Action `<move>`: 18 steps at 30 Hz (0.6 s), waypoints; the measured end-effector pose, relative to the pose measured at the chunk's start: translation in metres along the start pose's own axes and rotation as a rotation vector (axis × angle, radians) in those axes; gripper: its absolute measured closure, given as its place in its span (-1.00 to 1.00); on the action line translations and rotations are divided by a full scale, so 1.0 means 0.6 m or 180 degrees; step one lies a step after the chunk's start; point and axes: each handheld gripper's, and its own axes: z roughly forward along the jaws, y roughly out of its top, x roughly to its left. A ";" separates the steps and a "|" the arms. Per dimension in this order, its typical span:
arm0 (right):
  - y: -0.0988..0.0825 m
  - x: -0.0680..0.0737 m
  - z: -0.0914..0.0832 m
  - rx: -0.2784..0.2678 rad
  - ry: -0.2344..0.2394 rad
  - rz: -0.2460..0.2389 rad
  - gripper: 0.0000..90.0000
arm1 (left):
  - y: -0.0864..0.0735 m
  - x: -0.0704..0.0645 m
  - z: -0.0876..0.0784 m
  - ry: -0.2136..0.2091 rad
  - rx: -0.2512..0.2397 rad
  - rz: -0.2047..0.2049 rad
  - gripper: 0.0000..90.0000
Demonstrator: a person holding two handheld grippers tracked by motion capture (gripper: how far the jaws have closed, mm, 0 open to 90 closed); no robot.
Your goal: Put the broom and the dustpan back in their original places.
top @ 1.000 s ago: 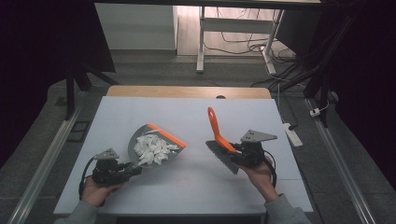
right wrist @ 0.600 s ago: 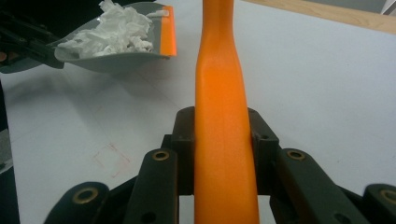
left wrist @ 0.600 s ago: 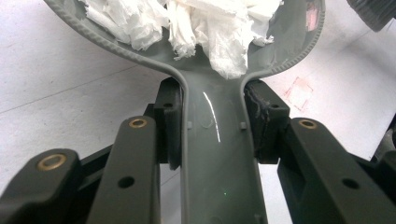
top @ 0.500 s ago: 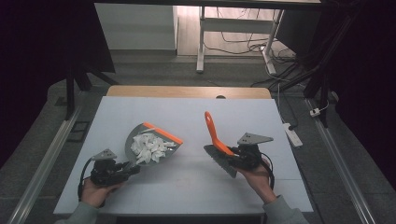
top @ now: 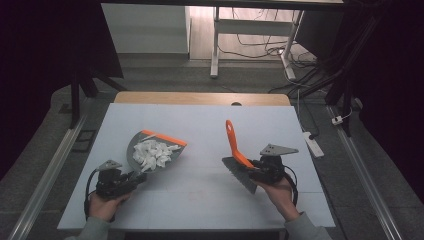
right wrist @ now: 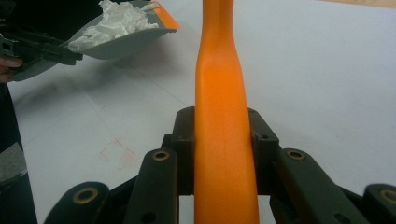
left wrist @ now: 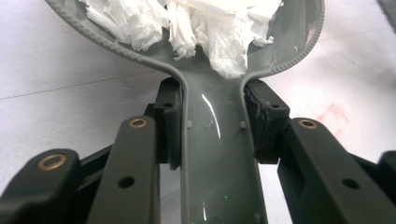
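A person stands at a pale, matte counter (top: 200, 200), holding a black two-jaw gripper in each hand.

The left gripper (top: 131, 177) has its jaws closed on the smooth, glossy grey plastic handle of a dustpan (top: 152, 152). The dustpan is a shallow rounded scoop with a ribbed rim and an orange strip along its front lip. It sits at the left of the counter, filled with crumpled white paper scraps (top: 156, 152). In the left gripper view the pan's front edge is cut off at the top.

The right gripper (top: 256, 167) has its jaws clamped on the brush (top: 235, 150), gripping its smooth orange plastic handle, which curves up and away over the right half of the counter. Its dark grey bristle head points down beside the gripper; whether it touches the counter is unclear. In the right gripper view the handle's far end is cut off.

Faint reddish marks (right wrist: 119, 154) stain the counter.
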 end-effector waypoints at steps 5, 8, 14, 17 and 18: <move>-0.011 -0.007 -0.009 0.0017 -0.0030 0.0140 0.54 | -0.004 -0.004 0.007 0.0161 -0.0032 -0.0121 0.35; -0.016 -0.012 -0.011 0.0024 -0.0031 0.0248 0.54 | -0.004 -0.006 0.012 0.0224 -0.0069 -0.0216 0.35; -0.020 -0.016 -0.005 0.0075 0.0006 0.0304 0.54 | -0.002 -0.012 0.030 0.0358 -0.0088 -0.0328 0.35; -0.023 -0.017 0.000 0.0119 0.0016 0.0318 0.54 | 0.000 -0.013 0.042 0.0390 -0.0067 -0.0375 0.35; -0.024 -0.017 0.002 0.0133 0.0022 0.0317 0.54 | 0.000 -0.013 0.046 0.0414 -0.0047 -0.0376 0.35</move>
